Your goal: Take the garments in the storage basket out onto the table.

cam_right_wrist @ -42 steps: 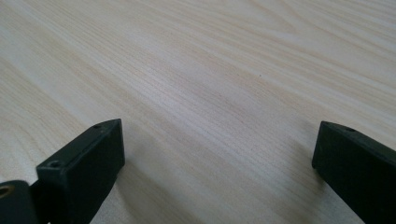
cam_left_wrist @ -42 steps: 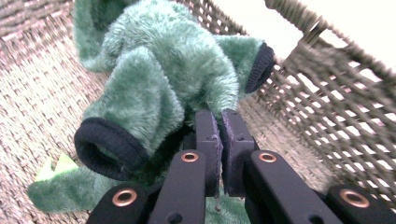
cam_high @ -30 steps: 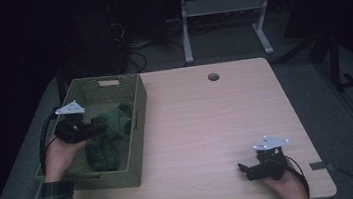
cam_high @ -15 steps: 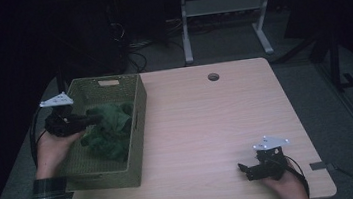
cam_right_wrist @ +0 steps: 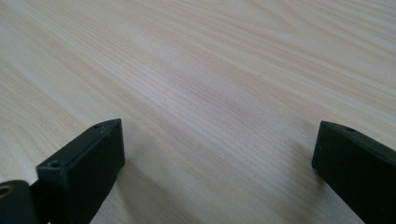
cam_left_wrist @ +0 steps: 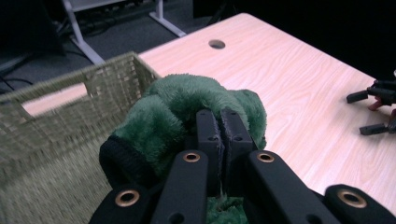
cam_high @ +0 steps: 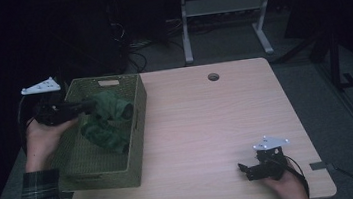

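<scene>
Left tool (cam_high: 87,106) has risen since a second ago, pulling the fuzzy dark-green cloth (cam_high: 108,118) up out of the olive woven basket (cam_high: 135,149).
Left tool clenched on a fold of that cloth: left gripper view shows both black pads pressed together in the plush (cam_left_wrist: 187,112). Cloth's upper part sits above basket rim level at the far end, with the rest draping down inside. Basket sits on the left end of the light wood-grain worktop (cam_high: 207,126). Right tool (cam_high: 244,170) lies near the worktop's front-right edge, jaws spread wide on bare wood, gripping nothing. No readable labels or writing anywhere.
</scene>
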`<action>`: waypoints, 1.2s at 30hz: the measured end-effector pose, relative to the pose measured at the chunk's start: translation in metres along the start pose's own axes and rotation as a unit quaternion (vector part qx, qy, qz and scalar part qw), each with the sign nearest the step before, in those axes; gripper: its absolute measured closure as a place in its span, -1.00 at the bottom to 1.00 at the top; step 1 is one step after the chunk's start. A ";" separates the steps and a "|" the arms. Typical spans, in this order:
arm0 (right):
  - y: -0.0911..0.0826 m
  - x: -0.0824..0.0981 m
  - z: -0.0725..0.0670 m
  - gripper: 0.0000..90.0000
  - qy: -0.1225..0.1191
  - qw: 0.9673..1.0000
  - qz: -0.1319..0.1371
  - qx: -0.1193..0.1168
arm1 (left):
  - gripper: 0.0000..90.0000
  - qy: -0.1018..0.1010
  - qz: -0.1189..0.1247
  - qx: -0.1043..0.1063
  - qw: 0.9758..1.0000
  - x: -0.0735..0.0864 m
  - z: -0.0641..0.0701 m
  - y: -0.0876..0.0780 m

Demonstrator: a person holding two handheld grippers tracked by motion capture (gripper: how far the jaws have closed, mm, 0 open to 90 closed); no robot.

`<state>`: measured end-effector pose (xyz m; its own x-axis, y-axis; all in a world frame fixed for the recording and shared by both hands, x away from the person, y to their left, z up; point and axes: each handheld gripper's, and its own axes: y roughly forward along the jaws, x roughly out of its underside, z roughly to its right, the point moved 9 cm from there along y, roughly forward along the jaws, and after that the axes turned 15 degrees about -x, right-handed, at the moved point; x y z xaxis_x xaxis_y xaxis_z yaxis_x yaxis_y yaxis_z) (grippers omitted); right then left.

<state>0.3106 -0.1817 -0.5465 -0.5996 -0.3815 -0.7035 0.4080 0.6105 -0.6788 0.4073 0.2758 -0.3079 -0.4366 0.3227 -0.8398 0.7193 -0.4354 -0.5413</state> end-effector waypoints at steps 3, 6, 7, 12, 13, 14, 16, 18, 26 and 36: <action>0.000 0.000 0.000 -0.95 0.000 1.000 0.000 0.000 | 0.95 0.002 0.015 0.002 1.000 -0.013 0.001 -0.007; 0.000 0.000 0.000 -0.95 0.001 1.000 0.000 0.000 | 0.95 0.005 0.028 0.008 1.000 -0.026 0.005 -0.013; 0.000 0.000 0.000 -0.95 0.001 1.000 0.000 0.000 | 0.95 0.007 0.031 0.008 0.999 -0.031 0.007 -0.014; 0.000 0.000 0.000 -0.95 0.001 1.000 0.000 0.000 | 0.95 0.018 0.050 0.019 0.998 -0.052 0.021 -0.018; 0.000 0.000 0.000 -0.95 0.001 1.000 0.000 0.000 | 0.95 0.018 0.050 0.019 0.998 -0.052 0.021 -0.018; 0.000 0.000 0.000 -0.95 0.001 1.000 0.000 0.000 | 0.95 0.018 0.053 0.025 0.998 -0.055 0.025 -0.017; 0.000 0.000 0.000 -0.95 0.000 1.000 0.000 0.000 | 0.95 0.022 0.056 0.030 0.998 -0.059 0.032 -0.015; 0.000 0.000 0.000 -0.95 0.000 1.000 0.000 0.000 | 0.95 0.025 0.057 0.034 0.997 -0.062 0.040 -0.011; 0.000 0.000 0.000 -0.95 0.003 1.000 -0.001 0.000 | 0.95 0.038 0.060 0.052 0.996 -0.074 0.072 0.003; 0.000 0.000 0.000 -0.95 0.003 1.000 -0.001 0.000 | 0.95 0.053 0.068 0.078 0.993 -0.088 0.121 0.024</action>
<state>0.3102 -0.1815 -0.5466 -0.6040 -0.3788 -0.7012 0.4069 0.6099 -0.6800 0.3978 0.1356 -0.2524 -0.2764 0.3353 -0.9006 0.6722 -0.6024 -0.4305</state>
